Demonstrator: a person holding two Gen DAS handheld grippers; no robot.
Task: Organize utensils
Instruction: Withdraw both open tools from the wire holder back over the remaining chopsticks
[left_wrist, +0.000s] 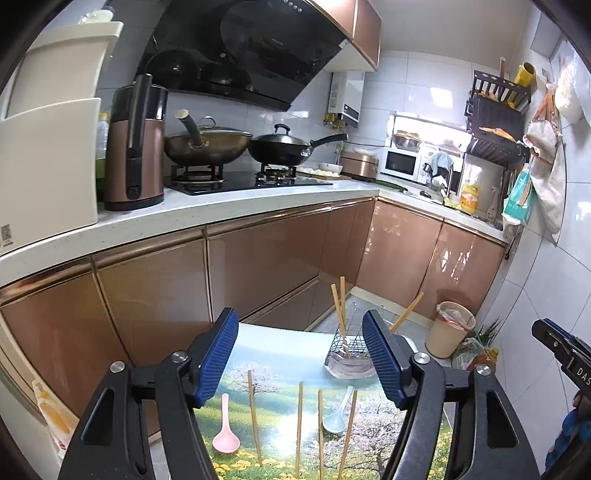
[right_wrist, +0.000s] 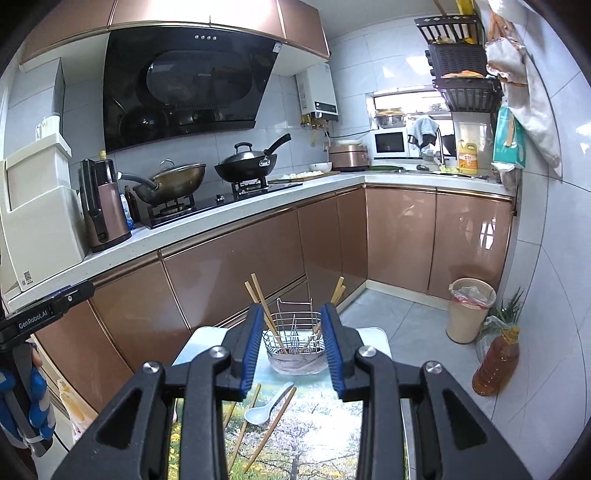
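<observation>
While both grippers hung above the small table (left_wrist: 258, 332), neither touched anything: left gripper (left_wrist: 300, 356) fingers spread wide and empty, right gripper (right_wrist: 292, 347) fingers parted and empty too. Wire caddy (right_wrist: 293, 332) sat at 12 o'clock near the table's far edge, with chopsticks (right_wrist: 260, 302) upright in it, tilted. Loose chopsticks (left_wrist: 299, 424) lay at 6 o'clock, the pink spoon (left_wrist: 226, 432) at 7, the white spoon (left_wrist: 337, 411) at 5, all apart from the caddy. Open floor lay past the far edge toward the bin (right_wrist: 469, 314) at 2 o'clock.
</observation>
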